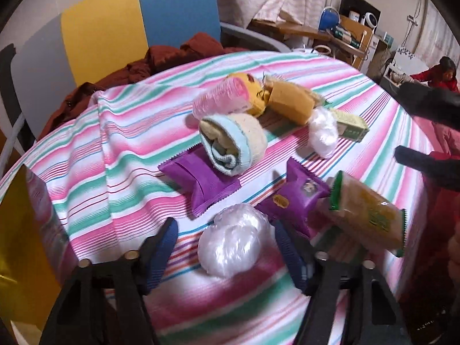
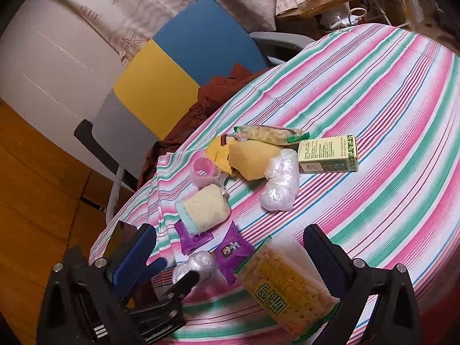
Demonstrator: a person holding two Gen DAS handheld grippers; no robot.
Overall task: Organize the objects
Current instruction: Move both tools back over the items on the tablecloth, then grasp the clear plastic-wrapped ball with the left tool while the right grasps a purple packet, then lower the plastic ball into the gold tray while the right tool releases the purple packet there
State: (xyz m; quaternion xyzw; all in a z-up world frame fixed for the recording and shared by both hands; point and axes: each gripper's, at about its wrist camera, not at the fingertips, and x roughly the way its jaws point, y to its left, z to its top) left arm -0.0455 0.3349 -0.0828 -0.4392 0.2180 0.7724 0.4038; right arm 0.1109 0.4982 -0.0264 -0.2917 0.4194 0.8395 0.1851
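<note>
Near table edge [image 2: 201, 327]: cracker pack [image 2: 287, 284] between open right tongs [image 2: 230, 258].

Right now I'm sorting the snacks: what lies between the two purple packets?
Only bare striped tablecloth: the flat purple packet and the printed purple packet lie apart, shown best in the left wrist view.

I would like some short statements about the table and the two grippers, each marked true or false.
1. The left gripper is open around a clear plastic bundle. True.
2. The green box stands on the chair. False: it lies on the striped tablecloth.
3. The rolled towel rests partly on a purple packet. True.
4. The right gripper is shut on the cracker pack. False: it is open.
</note>
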